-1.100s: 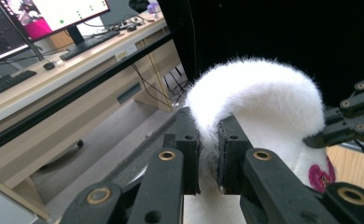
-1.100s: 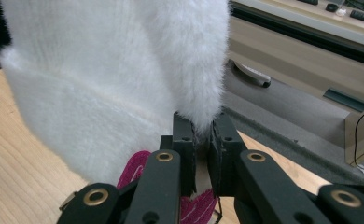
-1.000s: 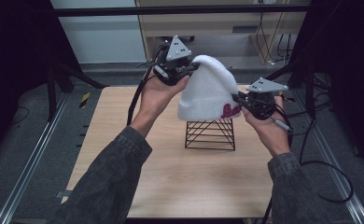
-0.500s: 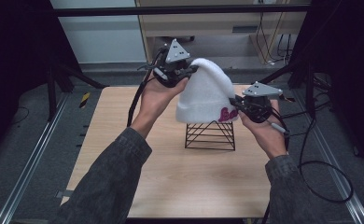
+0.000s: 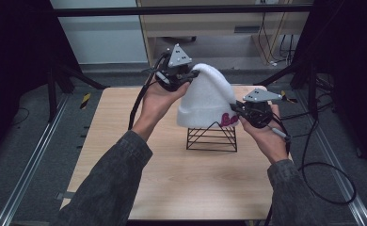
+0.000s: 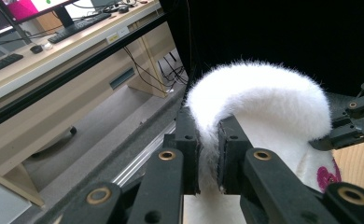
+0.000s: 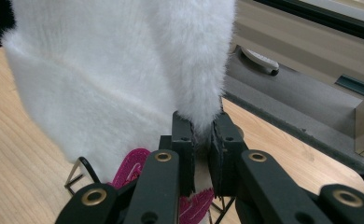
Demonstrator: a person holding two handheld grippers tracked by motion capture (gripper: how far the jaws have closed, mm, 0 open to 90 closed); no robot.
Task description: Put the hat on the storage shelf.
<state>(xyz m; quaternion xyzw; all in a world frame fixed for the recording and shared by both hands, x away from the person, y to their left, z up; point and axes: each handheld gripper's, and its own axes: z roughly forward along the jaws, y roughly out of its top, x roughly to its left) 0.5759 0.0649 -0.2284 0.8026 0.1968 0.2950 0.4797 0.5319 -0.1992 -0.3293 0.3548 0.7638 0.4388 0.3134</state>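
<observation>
A fluffy white knit hat (image 5: 204, 99) with pink lettering (image 5: 229, 120) hangs over a black wire stand (image 5: 211, 137) on the wooden table (image 5: 181, 174). My left gripper (image 5: 194, 74) is shut on the hat's top, where the white fluff (image 6: 255, 93) is pinched between its jaws (image 6: 209, 161). My right gripper (image 5: 235, 110) is shut on the hat's lower right edge by the cuff; the white knit (image 7: 124, 70) drops into its jaws (image 7: 202, 154), and the pink lettering (image 7: 133, 170) shows just below. The stand's top is hidden under the hat.
A wooden bench with shelves (image 5: 219, 28) stands behind the table, and black frame bars (image 5: 308, 70) rise at both sides. Cables (image 5: 323, 179) trail off the table's right edge. In the left gripper view a desk with keyboards (image 6: 77, 25) lies far off.
Both grippers keep hold of the hat. The hat and hands have shifted very slightly; its cuff sits a little lower over the stand.
</observation>
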